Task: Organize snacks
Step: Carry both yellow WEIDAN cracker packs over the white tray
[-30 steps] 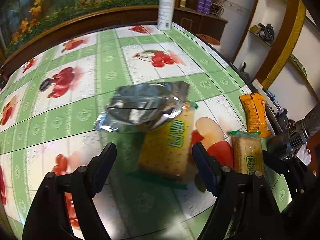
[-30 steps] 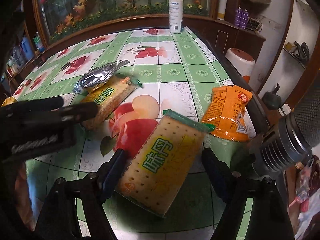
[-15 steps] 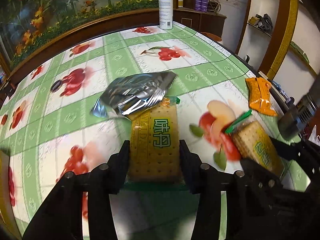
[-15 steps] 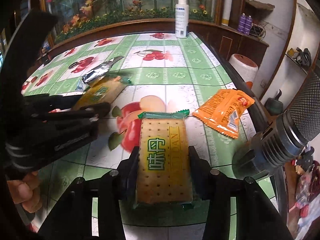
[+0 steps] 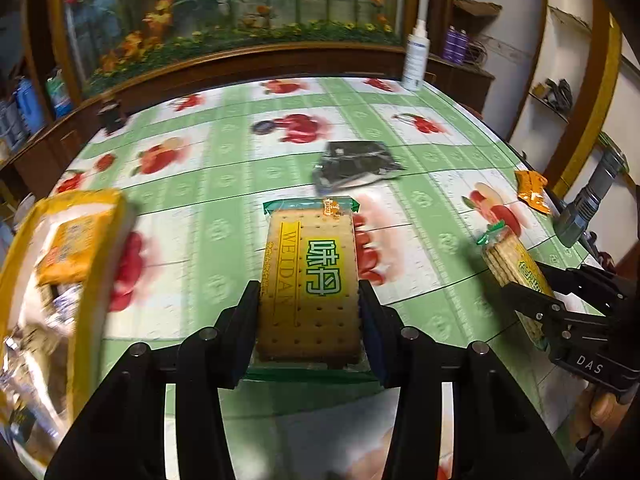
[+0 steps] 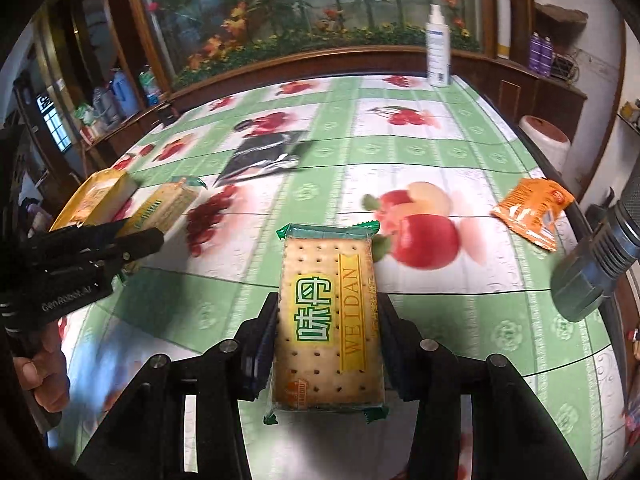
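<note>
Two green-edged cracker packs [image 5: 310, 280] [image 6: 330, 320], each pinched lengthwise by a hand-held gripper [image 5: 308, 316] [image 6: 328, 340].

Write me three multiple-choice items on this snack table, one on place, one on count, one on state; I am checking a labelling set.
1. Where is the orange snack packet?
A. near the table's right edge
B. inside the yellow bag
C. under the silver pouch

2. How many cracker packs are held?
A. none
B. one
C. two

3. How is the silver pouch?
A. gripped
B. lying free on the table
C. standing upright

Key: 1 A, it lies alone by the right rim of the table. 2 C, the left hand-held gripper clamps one cracker pack and the right hand-held gripper another. 3 B, no fingers touch it.
</note>
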{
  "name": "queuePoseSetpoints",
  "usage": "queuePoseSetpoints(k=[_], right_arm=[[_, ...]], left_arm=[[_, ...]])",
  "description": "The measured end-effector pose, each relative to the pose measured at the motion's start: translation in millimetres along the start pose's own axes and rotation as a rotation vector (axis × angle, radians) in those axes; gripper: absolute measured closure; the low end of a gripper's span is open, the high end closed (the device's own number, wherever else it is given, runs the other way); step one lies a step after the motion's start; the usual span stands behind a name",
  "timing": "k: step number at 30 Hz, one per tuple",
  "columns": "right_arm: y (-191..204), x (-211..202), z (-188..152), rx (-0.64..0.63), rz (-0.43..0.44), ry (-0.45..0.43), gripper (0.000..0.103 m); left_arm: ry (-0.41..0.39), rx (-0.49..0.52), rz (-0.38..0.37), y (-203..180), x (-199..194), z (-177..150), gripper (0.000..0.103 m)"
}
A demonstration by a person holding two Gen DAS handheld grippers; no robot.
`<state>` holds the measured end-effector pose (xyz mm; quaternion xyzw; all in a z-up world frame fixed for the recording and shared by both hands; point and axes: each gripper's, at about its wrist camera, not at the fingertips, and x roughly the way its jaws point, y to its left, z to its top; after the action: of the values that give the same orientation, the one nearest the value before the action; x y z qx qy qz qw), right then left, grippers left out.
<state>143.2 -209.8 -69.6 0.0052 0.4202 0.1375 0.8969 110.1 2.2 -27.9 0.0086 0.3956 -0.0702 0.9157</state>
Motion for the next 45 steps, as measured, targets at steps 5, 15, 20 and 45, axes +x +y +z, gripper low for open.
queuePoseSetpoints(k=[5,15,20,45], right_arm=[[40.1,-3.3,-2.7,-0.059,0.042,-0.005,0.056],[99.7,-7.4,-5.3,-0.155,0.087,-0.015,0.056],[117.3,-6.8,-8.3,-0.184,0.102,-0.006,0.056],[158.6,-4.9,-15.9,-0.265,0.123,0.010,0.056]], left_arm=[[-0.033,-0.037,0.098,30.8,-22.1,-15.8,0.058],[-0.066,-0.099,0.194,71.2,-49.4,-39.7,0.058],[-0.078,-0.114,0.210,79.3,-58.2,-46.7,0.058],[-0.128,-0.139,0.282,103.1,-83.6,-59.2,0.058]])
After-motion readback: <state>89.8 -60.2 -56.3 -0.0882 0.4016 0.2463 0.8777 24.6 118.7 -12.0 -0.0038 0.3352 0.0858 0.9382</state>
